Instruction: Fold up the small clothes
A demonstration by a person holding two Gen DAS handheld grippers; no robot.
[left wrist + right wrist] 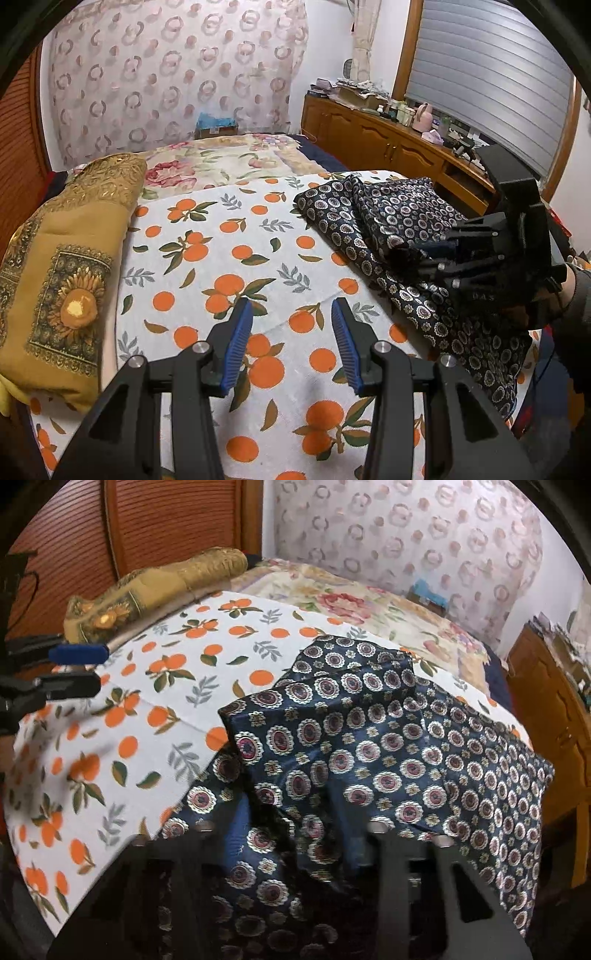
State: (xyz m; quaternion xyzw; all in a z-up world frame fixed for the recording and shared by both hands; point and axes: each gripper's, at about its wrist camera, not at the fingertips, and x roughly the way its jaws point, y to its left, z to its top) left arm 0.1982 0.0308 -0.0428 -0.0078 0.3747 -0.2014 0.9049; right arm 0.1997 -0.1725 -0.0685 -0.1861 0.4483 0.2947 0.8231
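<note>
A dark blue garment with white round medallions (399, 229) lies bunched on the orange-print sheet (236, 258) at the right. My left gripper (291, 317) is open and empty over the bare sheet, to the left of the garment. My right gripper (413, 254) is shut on the garment's near edge and holds a fold of it up. In the right wrist view the garment (369, 753) drapes over the right gripper's fingers and hides them. The left gripper (79, 668) shows at the far left there.
A mustard-gold folded cloth (70, 269) lies along the bed's left side, also in the right wrist view (155, 587). A floral cover (229, 162) lies farther back. A wooden cabinet (376, 140) with clutter stands at the right.
</note>
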